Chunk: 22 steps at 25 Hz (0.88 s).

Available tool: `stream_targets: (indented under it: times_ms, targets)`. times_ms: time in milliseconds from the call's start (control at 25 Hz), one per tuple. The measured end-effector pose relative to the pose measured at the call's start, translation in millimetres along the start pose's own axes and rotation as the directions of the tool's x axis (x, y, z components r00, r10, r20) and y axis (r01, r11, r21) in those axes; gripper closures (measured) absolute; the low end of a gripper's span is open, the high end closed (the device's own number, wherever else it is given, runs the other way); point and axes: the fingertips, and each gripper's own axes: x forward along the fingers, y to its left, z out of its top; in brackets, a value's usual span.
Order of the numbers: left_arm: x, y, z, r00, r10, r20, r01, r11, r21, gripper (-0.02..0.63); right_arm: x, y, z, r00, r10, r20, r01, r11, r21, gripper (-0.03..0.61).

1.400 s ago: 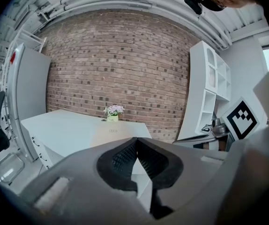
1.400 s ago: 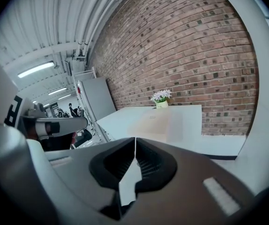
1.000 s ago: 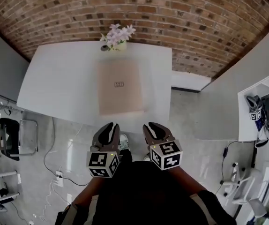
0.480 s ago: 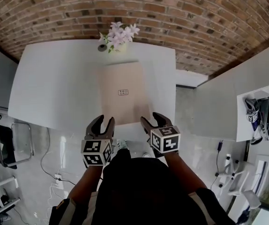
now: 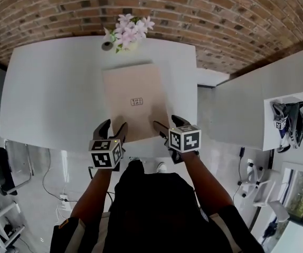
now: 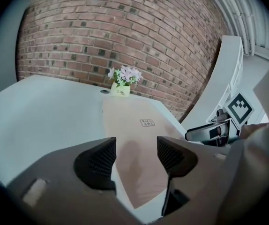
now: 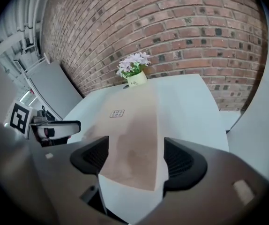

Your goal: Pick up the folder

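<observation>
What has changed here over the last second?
The left gripper and right gripper moved forward to the near edge of the folder, and their jaws have just been opening. The folder's near corners show in the gaps, but nothing is gripped. Folder, flowers and table stayed put.

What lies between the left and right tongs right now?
The near edge of the folder, flat on the white table, spans the gap between left tongs and right tongs; the head view shows it.
</observation>
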Motion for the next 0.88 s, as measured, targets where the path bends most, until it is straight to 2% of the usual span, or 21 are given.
stream_targets:
  times_ms: [240,640,760,880]
  targets:
    - [20.8,5.3,-13.1,0.997,-0.037,-0.071,0.036,0.999,-0.027,0.256,22.9,-11.7,13.4,1.0,0.006,-0.023,-0.005,1.0,0.023,0.187]
    - [38.9,16.0,-24.5,0.994,0.016,-0.113,-0.022,0.998,-0.052,0.244,49.7,-6.2,2.2,0.987,0.119,-0.11,-0.116,0.993,0.035,0.178]
    - [41.4,17.5,-27.3,0.992,0.039,-0.12,-0.046,0.997,-0.063,0.244,50.6,-6.7,-1.4,0.988,0.105,-0.11,-0.106,0.994,0.0,0.211]
    - [42.3,18.2,-24.7,0.993,0.059,-0.106,-0.067,0.995,-0.077,0.245,50.9,-6.2,0.8,0.991,0.088,-0.099,-0.091,0.996,-0.02,0.216]
